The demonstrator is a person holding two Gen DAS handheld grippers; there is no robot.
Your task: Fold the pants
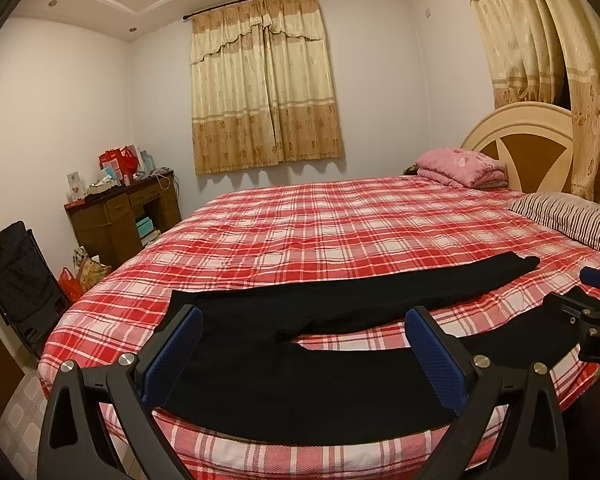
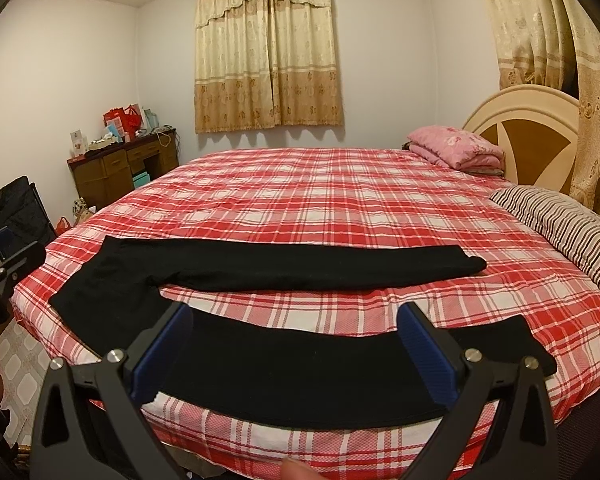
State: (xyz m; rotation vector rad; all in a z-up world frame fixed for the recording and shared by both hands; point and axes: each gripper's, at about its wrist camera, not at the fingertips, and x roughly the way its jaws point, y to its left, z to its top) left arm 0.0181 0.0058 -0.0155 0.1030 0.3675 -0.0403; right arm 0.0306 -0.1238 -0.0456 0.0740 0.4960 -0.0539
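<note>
Left wrist view: the black pants (image 1: 300, 344) lie flat along the near edge of the bed (image 1: 340, 216), on its red plaid cover. The waist sits toward the near left corner, and the two legs run off to the right, spread in a narrow V with a wedge of plaid showing between them. The left gripper (image 1: 304, 348) hangs over the hip and crotch part with its blue pads wide apart, gripping nothing. At the right border of this view a part of the right gripper (image 1: 588, 304) shows over the near leg.

The right wrist view looks down on the near leg, which follows the bed's near edge to a cuff close to the near right corner; the far leg lies further in and ends short of the striped pillow (image 2: 560, 228). This tool's pads also stand wide and bare, above the cloth.

The step in hand looks like the first fold, laying one leg over the other. To do it well, each tool should likely pinch only the near leg's outer edge, left near the waist, right near the cuff, taking a single layer and none of the cover beneath. Lifting both ends together and carrying them level toward the far leg should keep the seams lined up; a slack middle would probably wrinkle.
</note>
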